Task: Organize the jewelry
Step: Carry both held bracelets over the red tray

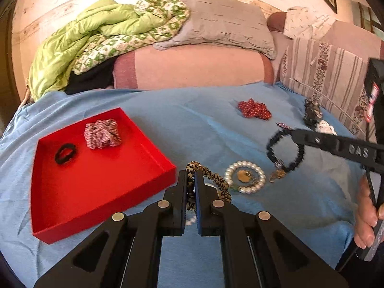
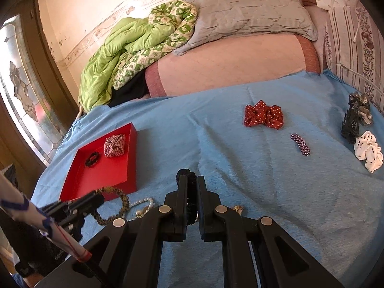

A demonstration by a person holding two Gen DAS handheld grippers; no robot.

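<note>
Bed [image 2: 264, 192] carried a blue sheet; grey pillow [image 2: 244, 9] and green quilt [image 2: 124, 55] lay at its head edge. Stained-glass window [image 2: 21, 91] stood bright beside it.

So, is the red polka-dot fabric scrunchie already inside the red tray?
No, the red polka-dot scrunchie lies on the blue blanket, far from the red tray.

A: Tray status?
B: Red tray [image 1: 100, 192] flat on the blue sheet, holding a black hair tie [image 1: 65, 153] and a checked scrunchie [image 1: 102, 134].
A: Loose pieces?
B: Leopard scrunchie [image 1: 213, 180] and black beaded bracelet [image 1: 284, 151] pinched up; pearl bracelet [image 1: 244, 177], red dotted scrunchie [image 2: 262, 117], purple clip [image 2: 300, 144], white scrunchie [image 2: 368, 153] lying loose.
</note>
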